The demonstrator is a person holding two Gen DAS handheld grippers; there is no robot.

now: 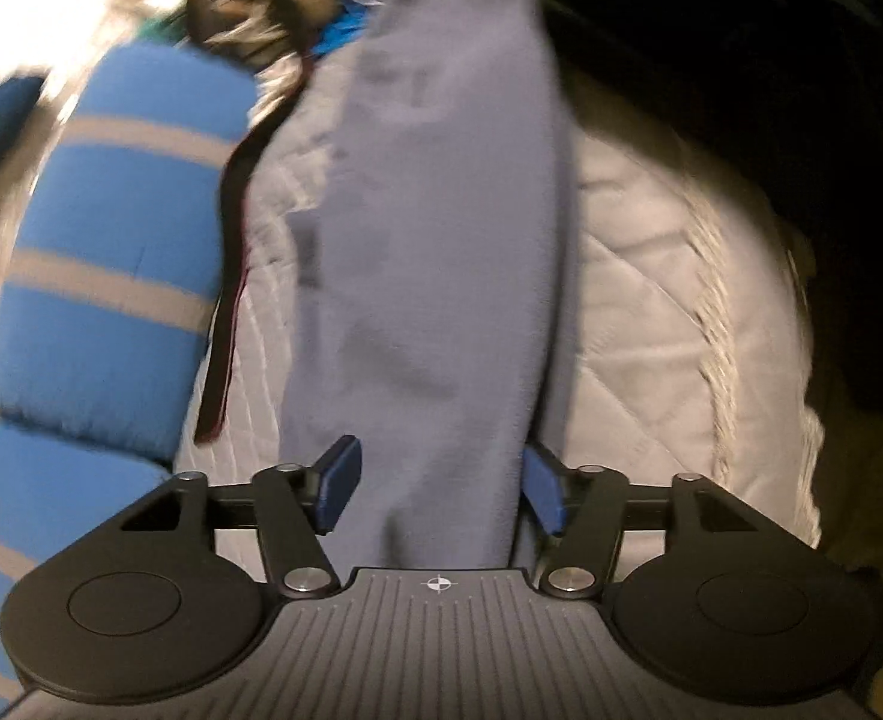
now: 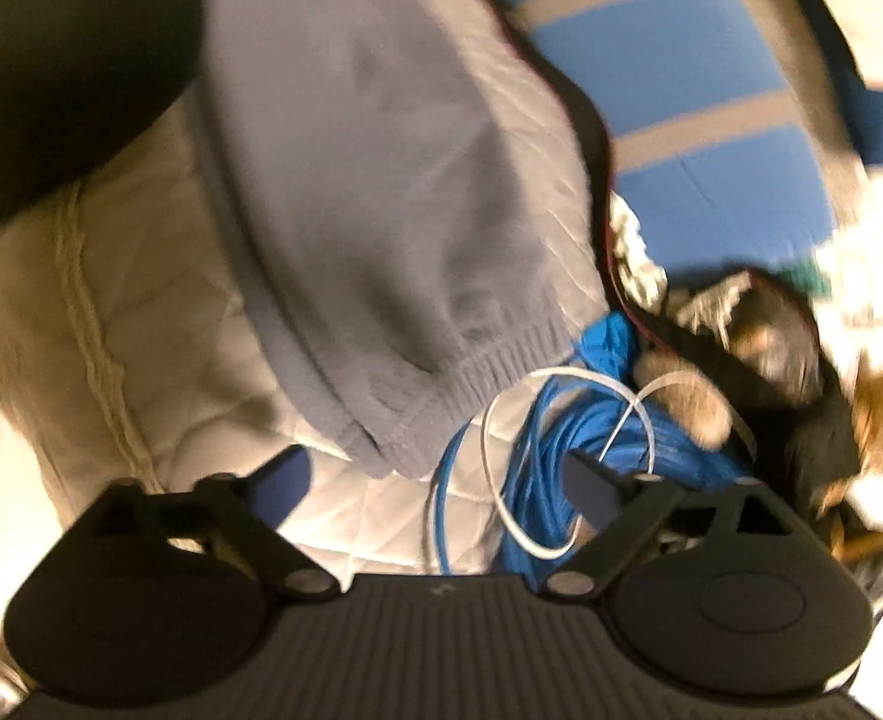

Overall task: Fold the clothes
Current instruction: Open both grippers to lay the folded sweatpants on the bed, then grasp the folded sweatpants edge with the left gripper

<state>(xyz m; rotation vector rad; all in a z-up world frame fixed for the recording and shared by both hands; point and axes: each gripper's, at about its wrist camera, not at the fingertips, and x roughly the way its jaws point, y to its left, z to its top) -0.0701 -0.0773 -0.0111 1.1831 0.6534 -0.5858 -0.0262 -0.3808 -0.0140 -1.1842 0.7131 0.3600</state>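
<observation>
A: What does the garment look like?

B: It is a grey fleece garment (image 1: 435,252), soft and matte, folded into a long narrow strip. The right wrist view shows a ribbed elastic hem (image 2: 435,372) at one end. Both views are blurred, so I cannot tell whether it is trousers or a sweatshirt.

A: Where does it lie?

B: On a pale quilted bedspread (image 1: 651,276) with diamond stitching and a corded seam. Beside it runs a blue pillow with grey stripes (image 1: 111,228). Near the hem sit a blue cord bundle (image 2: 567,438) and a white loop. A dark mass fills one corner.

A: Which way does it run?

B: Its long axis runs straight away from the left gripper (image 1: 435,492), the near end lying between the jaws.

A: And the jaws?

B: The left jaws stand partly apart, pads flanking the cloth without pinching it. The right gripper (image 2: 441,480) has its jaws wide, nothing between them, the hem just ahead.
</observation>
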